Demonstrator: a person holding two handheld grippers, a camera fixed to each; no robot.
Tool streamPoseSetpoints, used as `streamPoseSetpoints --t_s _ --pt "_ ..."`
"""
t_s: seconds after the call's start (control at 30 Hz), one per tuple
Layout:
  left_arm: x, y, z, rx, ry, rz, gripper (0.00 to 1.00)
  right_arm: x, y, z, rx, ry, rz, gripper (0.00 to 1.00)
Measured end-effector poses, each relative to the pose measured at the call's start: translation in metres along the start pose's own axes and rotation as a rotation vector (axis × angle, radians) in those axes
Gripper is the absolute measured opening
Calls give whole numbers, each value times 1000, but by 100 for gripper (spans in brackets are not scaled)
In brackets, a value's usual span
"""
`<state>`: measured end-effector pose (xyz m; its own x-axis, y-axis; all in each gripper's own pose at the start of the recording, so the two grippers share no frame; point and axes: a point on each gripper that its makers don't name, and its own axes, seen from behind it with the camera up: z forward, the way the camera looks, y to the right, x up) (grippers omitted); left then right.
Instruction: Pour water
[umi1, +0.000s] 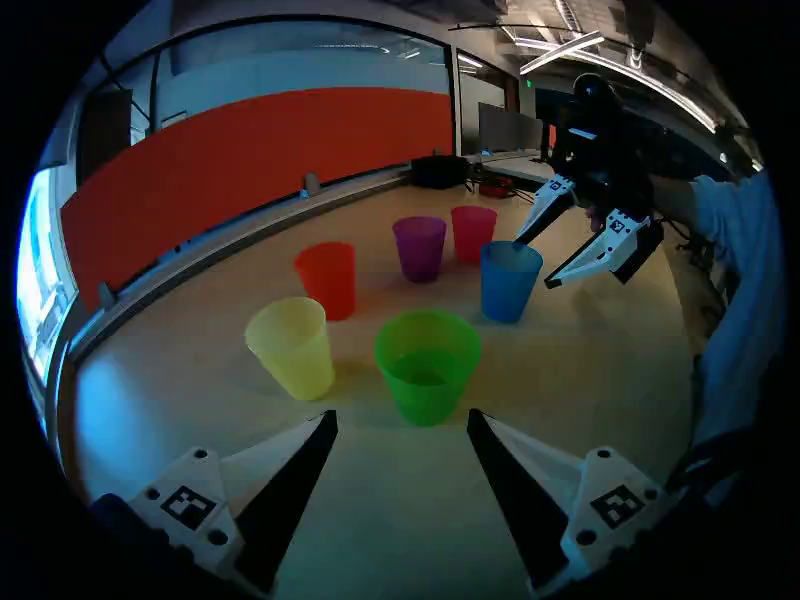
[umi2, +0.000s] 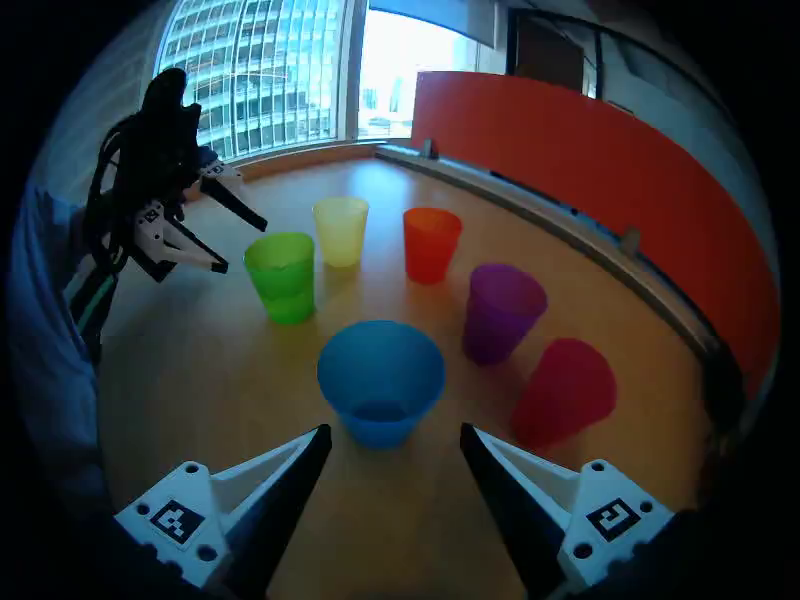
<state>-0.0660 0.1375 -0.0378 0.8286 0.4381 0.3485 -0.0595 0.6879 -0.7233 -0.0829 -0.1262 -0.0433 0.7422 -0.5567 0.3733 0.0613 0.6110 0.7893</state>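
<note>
While both claws hang spread and empty, the left gripper (umi1: 400, 414) faces the green cup (umi1: 428, 365) and the right gripper (umi2: 395, 428) the blue cup (umi2: 381, 380), both upright on the table (umi1: 600, 370). Likely thin plastic, light and squashable; the green one may hold water. Pinch mid-wall, gently.

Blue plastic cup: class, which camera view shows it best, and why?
The right gripper view: the blue plastic cup sits close and central, just ahead of the right gripper, its inside visible. The left gripper view shows it smaller and farther off.
</note>
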Motion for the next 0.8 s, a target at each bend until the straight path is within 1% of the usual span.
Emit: streamPoseSetpoints --t_s 0.2,0.3,0.5,0.6,0.7,0.8 --pt "2 -10 -16 66 25 -29 97 -9 5 -19 -48 24 35 100" --pt "5 -15 -24 101 54 -43 97 -12 7 -27 -72 40 58 100" --pt "17 -23 -42 187 124 -49 97 -12 12 -43 -121 84 104 100" --pt "25 -30 -52 244 167 -43 97 -10 18 -51 -161 110 127 100" --pt "30 -38 -61 304 200 -40 97 -6 27 -59 -219 141 162 100" --pt "33 -46 -69 358 225 -56 97 -1 35 -66 -275 180 199 100"
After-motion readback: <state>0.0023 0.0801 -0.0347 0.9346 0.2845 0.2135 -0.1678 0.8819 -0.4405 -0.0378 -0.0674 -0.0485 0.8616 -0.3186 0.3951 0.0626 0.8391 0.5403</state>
